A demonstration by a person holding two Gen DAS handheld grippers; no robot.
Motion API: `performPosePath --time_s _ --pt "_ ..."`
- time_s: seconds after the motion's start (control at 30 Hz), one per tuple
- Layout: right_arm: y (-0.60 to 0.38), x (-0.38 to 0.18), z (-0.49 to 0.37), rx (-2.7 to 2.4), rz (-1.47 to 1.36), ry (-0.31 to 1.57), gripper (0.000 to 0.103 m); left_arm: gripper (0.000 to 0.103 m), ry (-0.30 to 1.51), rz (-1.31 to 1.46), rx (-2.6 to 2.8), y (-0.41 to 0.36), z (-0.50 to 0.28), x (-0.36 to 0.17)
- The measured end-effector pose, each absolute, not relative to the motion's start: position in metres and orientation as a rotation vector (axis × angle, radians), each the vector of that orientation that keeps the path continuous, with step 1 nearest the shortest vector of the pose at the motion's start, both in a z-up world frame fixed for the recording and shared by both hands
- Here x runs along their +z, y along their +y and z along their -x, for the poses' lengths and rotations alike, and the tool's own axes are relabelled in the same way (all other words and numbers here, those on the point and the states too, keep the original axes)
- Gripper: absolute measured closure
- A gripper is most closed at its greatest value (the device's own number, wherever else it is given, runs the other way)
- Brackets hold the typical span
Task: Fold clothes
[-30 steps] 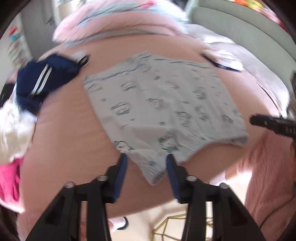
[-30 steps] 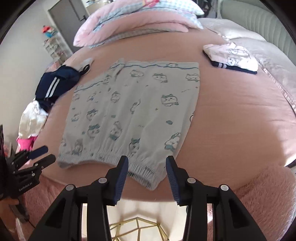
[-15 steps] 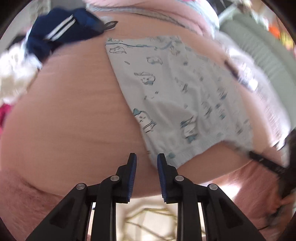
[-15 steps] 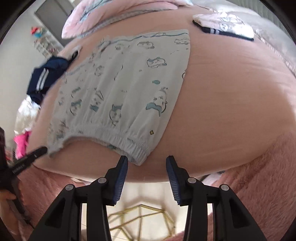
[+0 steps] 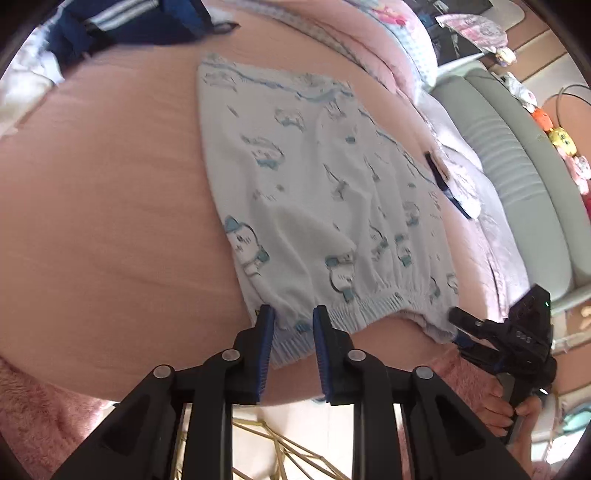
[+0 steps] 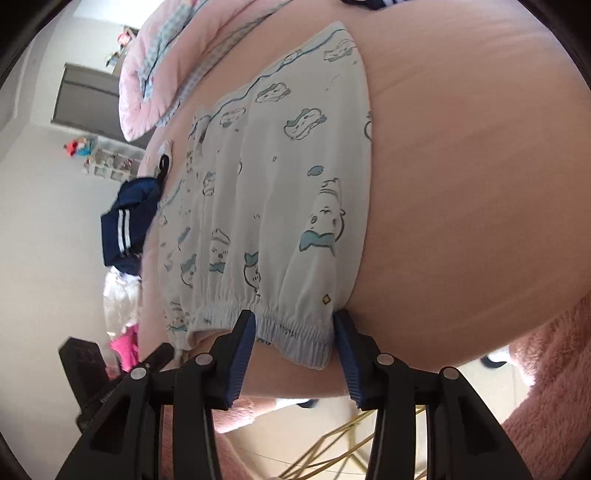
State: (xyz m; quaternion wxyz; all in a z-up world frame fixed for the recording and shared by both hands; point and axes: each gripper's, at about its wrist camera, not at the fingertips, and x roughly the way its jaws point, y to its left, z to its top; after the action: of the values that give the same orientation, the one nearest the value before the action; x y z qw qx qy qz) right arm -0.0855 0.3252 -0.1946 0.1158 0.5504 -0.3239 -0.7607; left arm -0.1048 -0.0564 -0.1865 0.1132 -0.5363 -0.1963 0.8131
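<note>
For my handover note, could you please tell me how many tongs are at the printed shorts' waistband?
2: left tongs closing, a waistband corner between them; right tongs open astride its other corner.

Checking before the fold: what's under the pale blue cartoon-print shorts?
The pale blue cartoon-print shorts lie flat on the pink bedsheet, which shows all around them. Anything beneath the fabric is covered.

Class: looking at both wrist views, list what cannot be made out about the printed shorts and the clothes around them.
- Printed shorts: underside hidden against the bed, both views.
- Folded pile: cut off by the right view's top edge.
- Navy garment: blurred, cut off, left view.
</note>
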Motion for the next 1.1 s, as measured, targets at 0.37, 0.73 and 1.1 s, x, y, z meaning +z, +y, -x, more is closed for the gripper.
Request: performPosePath --time_s 0.37,0.73,1.1 --pt "0.321 -0.205 0.091 -2.202 -1.61 -1.008 0.058 0.084 -0.729 1.592 2.314 -0.078 0.094 -0.192" --pt "0.31 -0.206 0.085 -2.222 -1.54 -0.911 0.061 0.085 -0.762 1.596 2.258 -0.059 0.105 -0.208" --pt "0.287 -0.174 0.078 -2.475 -1.514 -0.589 0.088 0.09 -0.658 1.607 2.388 -0.067 0.097 -0.189"
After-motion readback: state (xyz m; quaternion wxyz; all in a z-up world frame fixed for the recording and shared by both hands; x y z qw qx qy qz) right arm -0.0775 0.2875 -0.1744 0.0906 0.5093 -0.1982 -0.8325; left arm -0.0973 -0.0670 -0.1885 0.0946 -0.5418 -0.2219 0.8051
